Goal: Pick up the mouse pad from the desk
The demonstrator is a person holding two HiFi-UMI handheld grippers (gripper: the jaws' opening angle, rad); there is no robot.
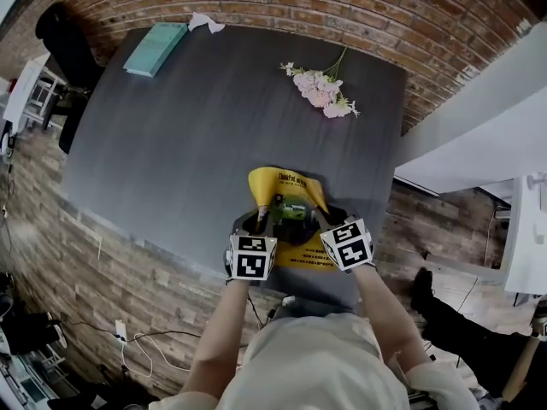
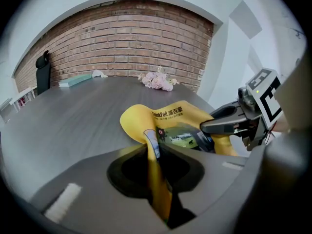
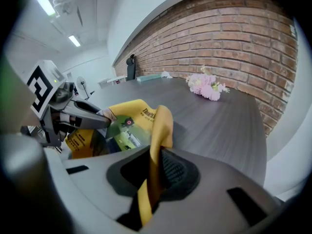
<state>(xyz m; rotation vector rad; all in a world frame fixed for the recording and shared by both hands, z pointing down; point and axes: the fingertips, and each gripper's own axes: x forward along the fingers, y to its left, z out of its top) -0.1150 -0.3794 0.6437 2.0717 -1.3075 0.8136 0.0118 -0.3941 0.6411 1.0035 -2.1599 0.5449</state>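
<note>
So both tools are clamped on the yellow mouse pad (image 1: 286,186) right now. The left tool (image 2: 158,179) has its jaws squeezed narrow on the pad's left edge, with the yellow material pinched upright between them. The right tool (image 3: 151,179) is doing the same on the right edge. The pad is buckled up into a hump between the two, and its printed green picture faces up in the middle. From the head view it sits at the 6 o'clock edge of the dark grey counter (image 1: 188,143), right in front of the person. Elsewhere on the counter, a bunch of pink flowers (image 1: 320,88) lies at about 1 o'clock. A teal book (image 1: 154,48) is way off at 11, with a crumpled white scrap (image 1: 205,22) just beside it.
</note>
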